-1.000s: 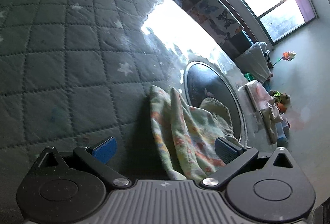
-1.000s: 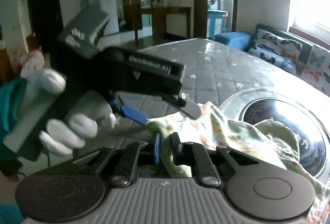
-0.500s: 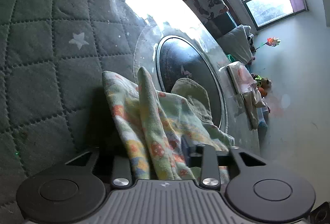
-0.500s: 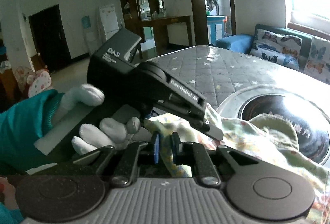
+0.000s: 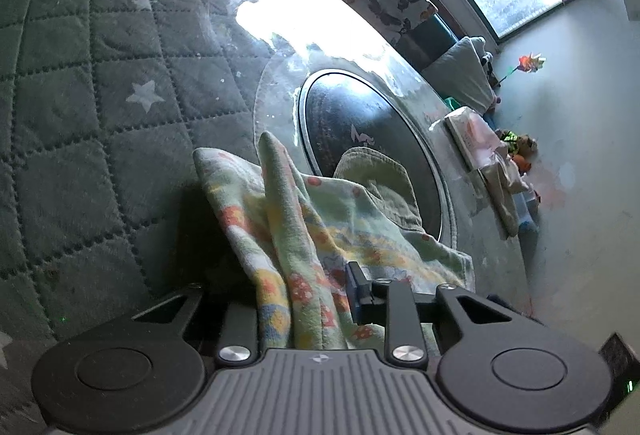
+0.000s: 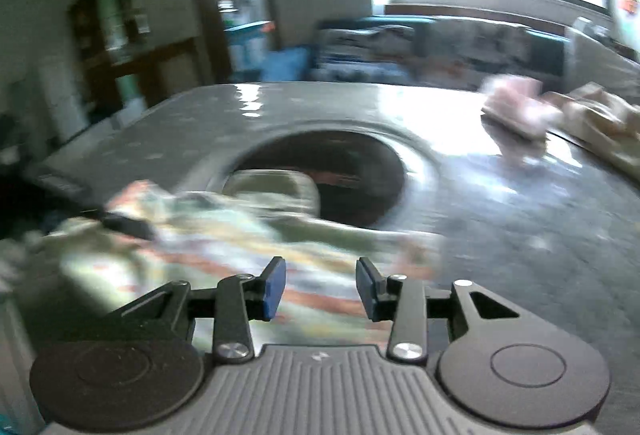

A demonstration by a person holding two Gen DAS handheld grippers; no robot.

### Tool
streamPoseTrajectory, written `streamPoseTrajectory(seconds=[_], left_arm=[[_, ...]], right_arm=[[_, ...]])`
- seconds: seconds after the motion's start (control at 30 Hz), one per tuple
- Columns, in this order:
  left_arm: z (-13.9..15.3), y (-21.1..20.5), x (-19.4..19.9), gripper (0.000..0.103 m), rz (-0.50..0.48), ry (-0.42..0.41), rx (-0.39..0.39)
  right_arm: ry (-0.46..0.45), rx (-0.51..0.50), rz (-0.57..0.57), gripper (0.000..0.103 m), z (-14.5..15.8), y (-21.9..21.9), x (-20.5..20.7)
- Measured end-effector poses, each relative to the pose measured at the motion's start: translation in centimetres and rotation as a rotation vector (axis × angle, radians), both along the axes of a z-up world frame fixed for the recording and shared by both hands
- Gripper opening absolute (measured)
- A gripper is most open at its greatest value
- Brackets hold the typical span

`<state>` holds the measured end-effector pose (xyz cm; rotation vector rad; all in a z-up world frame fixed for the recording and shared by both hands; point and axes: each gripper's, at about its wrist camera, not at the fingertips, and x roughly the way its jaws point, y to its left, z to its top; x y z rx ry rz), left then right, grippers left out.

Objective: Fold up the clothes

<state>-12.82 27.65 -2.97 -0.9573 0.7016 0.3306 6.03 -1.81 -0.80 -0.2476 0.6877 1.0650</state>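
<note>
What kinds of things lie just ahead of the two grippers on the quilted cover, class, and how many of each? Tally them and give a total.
Floral cloth: 1
Olive-green cloth: 1
Black round disc: 1
Total: 3

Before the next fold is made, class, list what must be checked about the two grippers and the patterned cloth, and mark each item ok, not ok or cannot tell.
1. Left gripper clamped on the patterned cloth: ok.
2. Right gripper free of the cloth: ok, jaws opening, nothing pinched between them.
3. Cloth lying flat: not ok, bunched and ridged.
4. Right wrist view sharp enough to aim: not ok, blurred.
5. Quilted surface beside the cloth bare: ok.
</note>
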Motion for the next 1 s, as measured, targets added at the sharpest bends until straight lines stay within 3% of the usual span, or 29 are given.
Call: streamPoseTrajectory(seconds=[0.23, 0.33, 0.37, 0.4, 0.47, 0.53, 0.6, 0.8, 1.0], left_arm=[[0.3, -0.2, 0.2, 0.028, -0.006, 0.016, 0.028], [0.4, -0.2, 0.3, 0.027, -0.011, 0.022, 0.040], [0.5, -0.3, 0.3, 0.026, -0.013, 0.024, 0.046], [0.5, -0.3, 0.3, 0.026, -0.016, 0.026, 0.053], [0.6, -0.5, 0.5, 0.025, -0.023, 0.032, 0.071], [0.8, -0.6, 0.6, 0.025, -0.030, 0.040, 0.088], [1.0, -0.8, 0.8, 0.024, -0.037, 0.056, 0.106], [2.4, -1.3, 1.4, 0.015, -0.070, 0.061, 0.162], [4.6, -2.7, 2.9, 0.013, -0.134, 0.024, 0.218]], right_arm=[[0.130, 0.013, -0.102, 0.048, -3.0, -0.9, 4.2], [0.139, 0.033, -0.103, 0.048, -3.4, -1.0, 4.3], [0.147, 0.040, -0.099, 0.046, -3.4, -0.9, 4.1], [0.158, 0.043, -0.086, 0.035, -3.4, -0.8, 3.9], [0.166, 0.040, -0.065, 0.029, -3.3, -0.6, 3.4], [0.169, 0.040, -0.061, 0.015, -3.2, -0.5, 3.2], [0.176, 0.049, -0.069, 0.010, -3.0, -0.7, 3.1], [0.144, 0.112, -0.078, 0.008, -1.2, -2.0, 2.0], [0.072, 0.167, -0.080, 0.008, 1.6, -3.6, 0.8]])
